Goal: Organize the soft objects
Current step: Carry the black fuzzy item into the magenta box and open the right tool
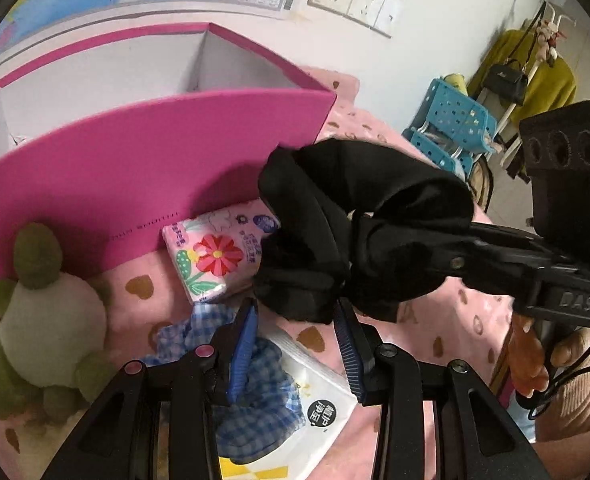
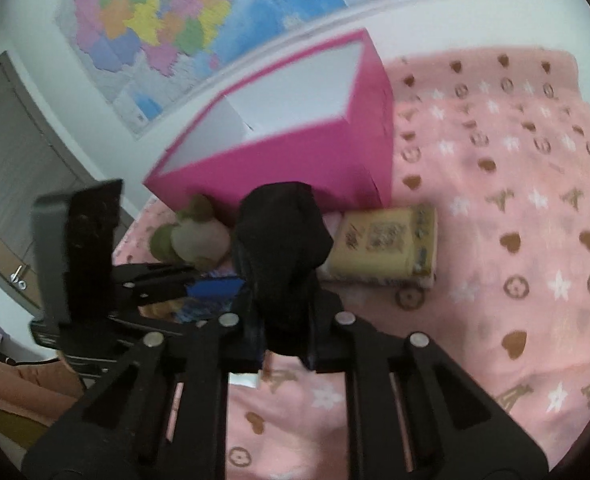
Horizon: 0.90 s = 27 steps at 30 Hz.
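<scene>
Holding a black cloth above the pink blanket, both grippers share it. Right gripper: jaws closed tight on the cloth, fabric bunched between them and rising toward 12 o'clock in its own view. Left gripper: blue pads stand apart, cloth's lower fold hanging between them; whether the pads actually press on it I cannot tell.

Pink box sits at 10 o'clock from the cloth in the left view, 12 o'clock in the right view. Its white inside shows no soft items as far as either view reaches; the floor of the box is hidden, so this is a judgement only.

Still out on the blanket:
- green-and-white plush, at 8 o'clock of the cloth, against the box front
- flower-print tissue pack, touching the box front
- blue checked cloth, under the left gripper
- white pack, partly under the checked cloth
- yellow pack, at 3 o'clock of the black cloth in the right view

Judgement: task early. Nothing visibly boxed; black cloth in hand, five items left.
</scene>
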Motion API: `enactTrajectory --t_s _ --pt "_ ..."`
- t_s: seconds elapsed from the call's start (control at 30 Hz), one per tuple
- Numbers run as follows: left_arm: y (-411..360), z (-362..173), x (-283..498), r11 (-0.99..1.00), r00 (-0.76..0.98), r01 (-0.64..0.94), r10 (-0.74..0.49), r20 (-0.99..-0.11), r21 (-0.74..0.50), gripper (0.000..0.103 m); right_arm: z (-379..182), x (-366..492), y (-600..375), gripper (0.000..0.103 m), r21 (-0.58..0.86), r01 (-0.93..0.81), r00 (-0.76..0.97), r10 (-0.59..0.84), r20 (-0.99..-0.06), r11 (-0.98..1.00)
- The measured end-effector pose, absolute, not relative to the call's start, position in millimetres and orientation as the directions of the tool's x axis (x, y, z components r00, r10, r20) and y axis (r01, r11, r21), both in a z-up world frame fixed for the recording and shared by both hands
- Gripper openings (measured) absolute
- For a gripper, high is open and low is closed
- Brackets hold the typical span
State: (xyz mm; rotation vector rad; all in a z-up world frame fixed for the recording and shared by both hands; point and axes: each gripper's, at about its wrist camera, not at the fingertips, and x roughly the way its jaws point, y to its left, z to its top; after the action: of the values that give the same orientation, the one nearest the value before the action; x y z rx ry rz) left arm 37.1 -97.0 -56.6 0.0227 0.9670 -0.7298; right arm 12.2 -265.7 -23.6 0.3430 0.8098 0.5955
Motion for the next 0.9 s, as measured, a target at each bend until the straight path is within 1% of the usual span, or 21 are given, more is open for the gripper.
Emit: enactTrajectory --t_s 0.03,0.1,0.17,0.27,0.33,0.37,0.4,0.47,0.5,0.57,0.67,0.8,0.9 --pt "-94.5 -52.9 37.7 0.76 0.354 0.573 -0.566 -0.744 -0.305 0.04 -16.6 11.6 -264.7 0.017 0.502 -0.379 0.544 0.626 -0.559 0.777" --pt "-85.9 -42.9 40.0 0.746 0.357 0.575 -0.597 -0.718 -0.335 0.046 -4.7 11.6 -261.4 0.017 0.498 -0.407 0.548 0.64 -0.538 0.766" --pt "-80.1 -30.9 40.3 0.741 0.379 0.583 -0.611 -0.695 -0.333 0.049 8.2 12.0 -258.1 0.017 0.501 -0.44 0.547 0.665 -0.509 0.745" --pt "-69.8 -10.6 42.4 0.731 0.409 0.599 -0.63 -0.66 -0.327 0.048 24.8 15.2 -251.9 0.017 0.485 -0.482 0.547 0.683 -0.483 0.729" --pt "-64.2 2.0 45.8 0.733 0.437 0.604 -0.633 -0.639 -0.313 0.046 35.7 19.9 -248.6 0.017 0.481 -0.508 0.543 0.7 -0.464 0.714" --pt "-61.2 9.6 48.1 0.736 0.455 0.604 -0.633 -0.626 -0.305 0.042 42.5 24.0 -246.8 0.017 0.476 -0.523 0.543 0.707 -0.453 0.707" --pt "-58.7 14.3 50.2 0.739 0.467 0.604 -0.632 -0.618 -0.299 0.035 47.0 27.3 -245.4 0.017 0.471 -0.532 0.543 0.71 -0.448 0.704" --pt "-54.3 23.2 55.7 0.748 0.492 0.597 -0.626 -0.605 -0.289 0.027 56.9 36.1 -241.8 0.017 0.458 -0.548 0.545 0.714 -0.439 0.7" --pt "-55.2 29.3 60.8 0.756 0.506 0.591 -0.619 -0.601 -0.282 0.025 61.3 41.2 -239.7 0.017 0.452 -0.557 0.543 0.718 -0.436 0.696" --pt "-54.8 38.9 71.3 0.774 0.535 0.578 -0.599 -0.596 -0.259 0.022 69.3 52.7 -234.9 0.017 0.437 -0.573 0.54 0.72 -0.435 0.694" --pt "-53.9 47.2 84.1 0.796 0.571 0.561 -0.569 -0.591 -0.225 0.022 76.9 72.0 -228.5 0.017 0.421 -0.583 0.538 0.719 -0.44 0.695" --pt "-54.3 52.2 116.1 0.831 0.598 0.526 -0.513 -0.615 -0.182 0.021 76.7 103.0 -224.9 0.017 0.421 -0.577 0.531 0.713 -0.458 0.7" --pt "-55.8 47.3 142.2 0.848 0.589 0.498 -0.484 -0.647 -0.182 0.021 70.0 131.5 -222.9 0.017 0.422 -0.557 0.524 0.697 -0.489 0.715"
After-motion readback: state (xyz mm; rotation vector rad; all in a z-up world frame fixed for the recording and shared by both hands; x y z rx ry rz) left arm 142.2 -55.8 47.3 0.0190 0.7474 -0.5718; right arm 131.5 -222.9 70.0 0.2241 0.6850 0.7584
